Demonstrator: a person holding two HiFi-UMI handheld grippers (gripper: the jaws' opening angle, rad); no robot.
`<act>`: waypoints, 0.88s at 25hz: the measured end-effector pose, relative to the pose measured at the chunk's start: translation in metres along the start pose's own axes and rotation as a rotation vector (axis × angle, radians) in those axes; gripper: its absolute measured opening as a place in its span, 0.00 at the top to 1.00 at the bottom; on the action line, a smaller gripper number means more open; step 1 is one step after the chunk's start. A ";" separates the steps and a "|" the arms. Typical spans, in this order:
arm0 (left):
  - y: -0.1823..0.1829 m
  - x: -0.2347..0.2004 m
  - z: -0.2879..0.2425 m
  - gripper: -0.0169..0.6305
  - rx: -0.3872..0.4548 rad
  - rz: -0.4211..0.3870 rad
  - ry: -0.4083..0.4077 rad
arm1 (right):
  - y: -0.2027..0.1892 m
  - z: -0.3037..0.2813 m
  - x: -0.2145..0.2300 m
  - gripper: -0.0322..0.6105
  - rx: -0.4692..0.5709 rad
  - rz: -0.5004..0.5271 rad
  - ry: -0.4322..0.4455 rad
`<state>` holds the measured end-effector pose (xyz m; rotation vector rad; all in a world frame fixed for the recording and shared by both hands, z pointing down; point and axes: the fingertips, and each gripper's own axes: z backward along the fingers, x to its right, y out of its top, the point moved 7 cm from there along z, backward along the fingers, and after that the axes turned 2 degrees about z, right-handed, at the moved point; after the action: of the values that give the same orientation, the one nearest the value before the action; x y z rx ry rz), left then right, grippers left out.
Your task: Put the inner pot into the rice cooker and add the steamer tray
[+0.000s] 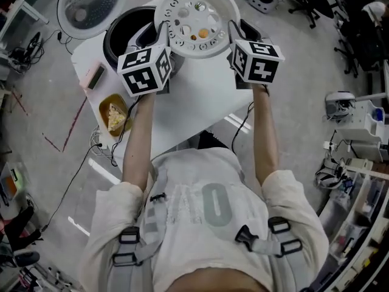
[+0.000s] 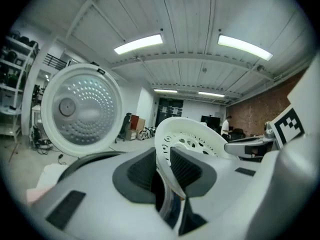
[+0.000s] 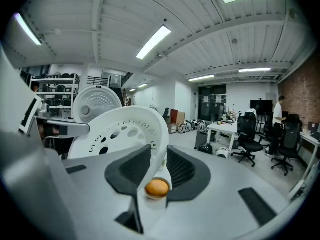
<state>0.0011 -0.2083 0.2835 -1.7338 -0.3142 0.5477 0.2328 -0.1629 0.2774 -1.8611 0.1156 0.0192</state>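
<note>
The white steamer tray (image 1: pixel 197 20), round with holes in its floor, hangs in the air over the table's far side. My left gripper (image 1: pixel 163 40) is shut on its left rim and my right gripper (image 1: pixel 233 34) is shut on its right rim. In the left gripper view the tray's rim (image 2: pixel 186 133) runs between the pads of the left gripper (image 2: pixel 162 166). The right gripper view shows the tray (image 3: pixel 120 129) clamped in the right gripper (image 3: pixel 157 166), with a small orange round piece (image 3: pixel 157 187) by the pads. The dark rice cooker (image 1: pixel 123 32) stands left of the tray with its lid (image 1: pixel 91 5) open. The inner pot is hidden.
The white table (image 1: pixel 194 105) carries a yellow dish of food (image 1: pixel 114 115) and a pink block (image 1: pixel 95 76) at its left edge. Cables trail on the floor at left. Office chairs (image 3: pixel 250 136) and desks stand far off to the right.
</note>
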 end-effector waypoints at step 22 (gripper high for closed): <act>0.000 -0.146 0.048 0.82 -0.148 -0.009 0.438 | 0.014 -0.127 -0.148 0.76 -0.128 0.114 0.404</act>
<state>-0.1485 -0.2392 0.3032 -1.9397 -0.0516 0.1299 0.0783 -0.2775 0.3114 -1.9628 0.5105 -0.2777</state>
